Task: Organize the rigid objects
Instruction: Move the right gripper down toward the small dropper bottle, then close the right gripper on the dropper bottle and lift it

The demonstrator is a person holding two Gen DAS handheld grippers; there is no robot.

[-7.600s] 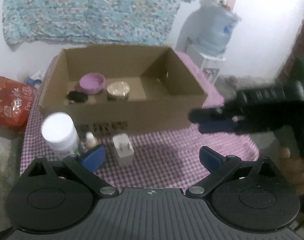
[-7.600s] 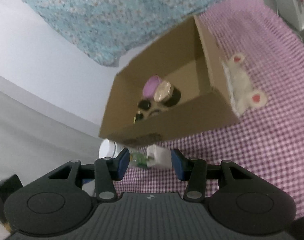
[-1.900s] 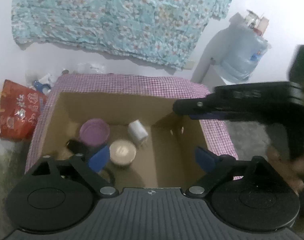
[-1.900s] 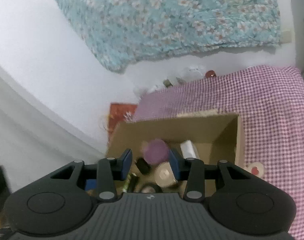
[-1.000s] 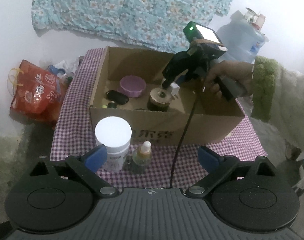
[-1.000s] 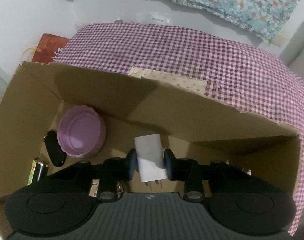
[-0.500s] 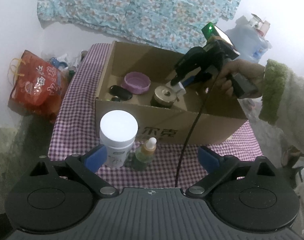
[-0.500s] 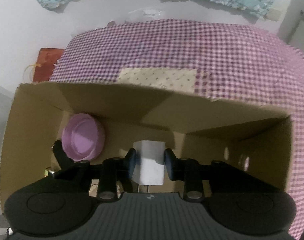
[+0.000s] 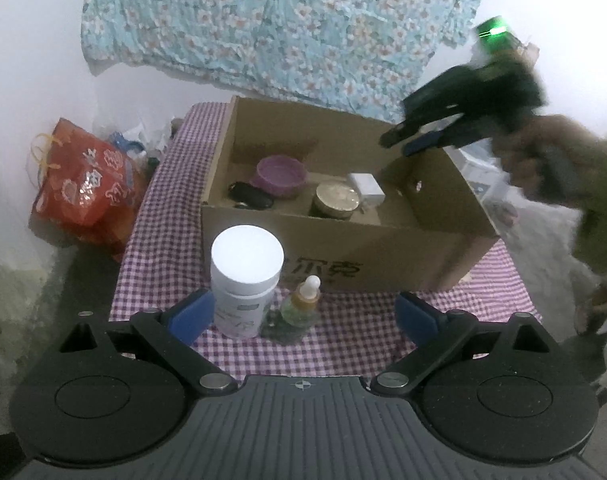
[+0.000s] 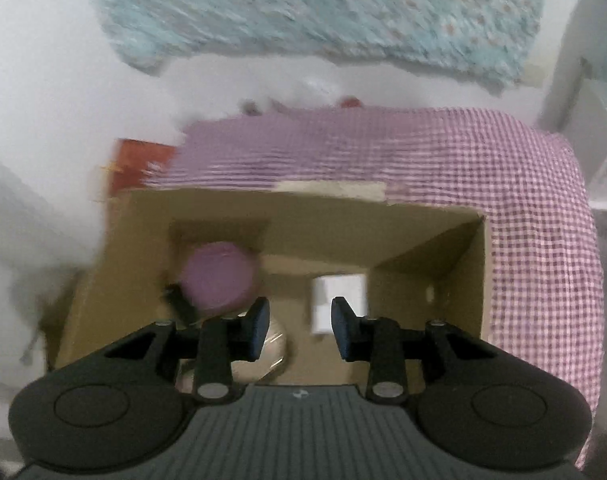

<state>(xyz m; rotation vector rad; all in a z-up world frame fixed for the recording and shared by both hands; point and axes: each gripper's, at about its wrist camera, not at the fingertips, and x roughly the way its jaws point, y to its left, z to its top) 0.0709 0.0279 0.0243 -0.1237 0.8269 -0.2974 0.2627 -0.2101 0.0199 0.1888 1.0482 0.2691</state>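
While the right tongs (image 10: 299,328) hang parted above the cardboard box (image 9: 383,240), the white charger (image 9: 366,187) lies inside.
Left tongs (image 9: 303,314) gape empty near the white jar (image 9: 245,276).

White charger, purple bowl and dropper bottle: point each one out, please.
white charger (image 9: 366,187), left wrist view, on its top face.
purple bowl (image 9: 281,171), left wrist view, on its inside.
dropper bottle (image 9: 302,304), left wrist view, on its body.
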